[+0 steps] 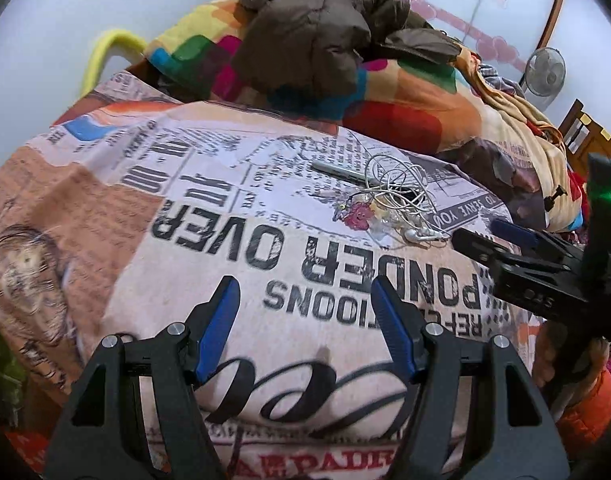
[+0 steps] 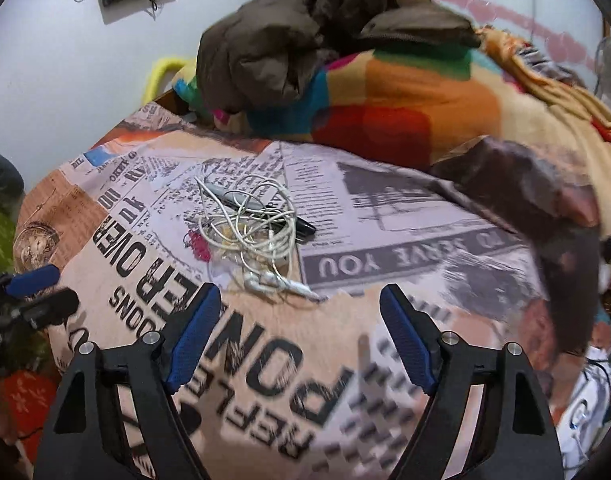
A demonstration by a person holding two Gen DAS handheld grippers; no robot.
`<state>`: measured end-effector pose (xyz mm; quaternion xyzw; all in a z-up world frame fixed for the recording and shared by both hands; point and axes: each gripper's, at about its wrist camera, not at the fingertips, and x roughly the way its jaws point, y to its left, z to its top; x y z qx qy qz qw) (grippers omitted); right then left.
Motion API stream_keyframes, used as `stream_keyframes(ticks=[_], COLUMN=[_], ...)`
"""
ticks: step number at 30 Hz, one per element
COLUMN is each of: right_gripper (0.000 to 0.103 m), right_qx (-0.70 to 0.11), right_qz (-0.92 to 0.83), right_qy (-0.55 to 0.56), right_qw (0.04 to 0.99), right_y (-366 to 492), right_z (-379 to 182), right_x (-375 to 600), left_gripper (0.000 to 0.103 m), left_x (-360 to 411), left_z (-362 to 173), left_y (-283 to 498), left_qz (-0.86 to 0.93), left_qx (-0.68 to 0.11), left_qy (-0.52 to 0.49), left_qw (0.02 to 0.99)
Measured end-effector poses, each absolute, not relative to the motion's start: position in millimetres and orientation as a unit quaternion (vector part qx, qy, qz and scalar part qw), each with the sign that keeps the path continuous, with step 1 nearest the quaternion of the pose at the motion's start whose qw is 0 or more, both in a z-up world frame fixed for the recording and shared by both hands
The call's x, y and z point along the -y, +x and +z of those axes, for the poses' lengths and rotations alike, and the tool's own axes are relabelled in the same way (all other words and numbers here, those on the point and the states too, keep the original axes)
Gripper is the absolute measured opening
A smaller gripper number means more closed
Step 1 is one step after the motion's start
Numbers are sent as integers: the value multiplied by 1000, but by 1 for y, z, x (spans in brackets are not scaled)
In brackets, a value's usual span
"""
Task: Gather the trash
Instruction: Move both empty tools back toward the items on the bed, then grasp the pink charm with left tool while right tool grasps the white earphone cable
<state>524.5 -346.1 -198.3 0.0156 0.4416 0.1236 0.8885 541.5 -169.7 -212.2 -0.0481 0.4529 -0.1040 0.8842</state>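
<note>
1. Bedding fills both wrist views: a newsprint-patterned bedspread (image 1: 233,216) printed with large black lettering, spread over a bed.
2. I see my left gripper (image 1: 305,300) with its blue-padded jaws spread and nothing between them; it hangs above the printed lettering, apart from the clutter.
3. I see my right gripper (image 2: 301,308) likewise spread wide and empty. In the left wrist view it enters from the right edge, close beside the clutter.
4. Clutter sits in one small heap on the bedspread, ahead of both grippers. It consists of tangled white earphones (image 2: 249,224), their earbuds nearest the right gripper's fingertips.
5. Under the cable lies a slim dark-and-silver object, probably a pen (image 2: 265,212); I cannot confirm its type.
6. A clear crumpled plastic wrapper with pink printing (image 1: 359,212) touches the cable on its near side. This looks the likeliest trash item, though blur limits certainty.
7. Behind the heap, a multicoloured blanket (image 1: 405,96) is bunched along the far side of the bed, with a brown padded jacket (image 1: 317,28) piled on top of it.
8. A standing fan (image 1: 545,72) is by the far wall at right, and a yellow curved bar (image 1: 105,52) shows beyond the bed's left edge.
9. Neither gripper touches any item.
</note>
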Motion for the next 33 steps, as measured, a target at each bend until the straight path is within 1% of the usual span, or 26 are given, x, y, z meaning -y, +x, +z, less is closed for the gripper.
stream_keyframes(ticks=[1,3,8,9,10,11,12,14,17,22,27,28,29,31,32,33], right_gripper=[75,59,48,41,37,26,19,16,16,16,16,16,16,16,16,16], right_qx=[-448,-458,-463,-465,-467,-467,-472,-473,-471,-464,-466,-467,-469,-471,-471,-470], right_qz=[128,135,140,145,147,147,152,153,158,164,163,164,165,166,164,164], right_qy=[23,33,58,57,56,54,55,59,75,79,59,58,58,56,53,50], right_qw=[885,878,873,872,870,870,867,866,865,867,868,867,866,864,865,866], right_y=[531,540,558,560,561,561,562,560,550,536,536,537,536,536,535,534], right_z=[-202,-210,-219,-218,-218,-217,-217,-216,-211,-205,-211,-212,-213,-215,-216,-217], right_x=[345,345,344,342,340,339,339,341,349,357,355,354,354,354,354,353], left_gripper=[67,67,67,67,67,65,63,51,41,38,38,36,31,28,25,24], left_x=[172,175,183,185,187,189,192,197,207,226,228,229,229,231,232,234], left_z=[-215,-221,-234,-237,-239,-240,-242,-243,-245,-249,-254,-255,-255,-257,-257,-257], left_y=[545,552,567,571,575,578,581,587,598,611,624,627,628,629,628,629], left_qz=[-106,-111,-139,-148,-156,-163,-170,-181,-191,-192,-183,-184,-188,-198,-201,-204], left_qx=[-454,-456,-455,-457,-459,-458,-456,-454,-452,-450,-449,-450,-451,-450,-448,-449], left_qy=[-48,-49,-58,-62,-66,-69,-73,-74,-68,-32,-36,-39,-42,-45,-43,-39], left_qw=[883,882,878,875,872,871,871,869,869,872,874,873,872,870,870,869])
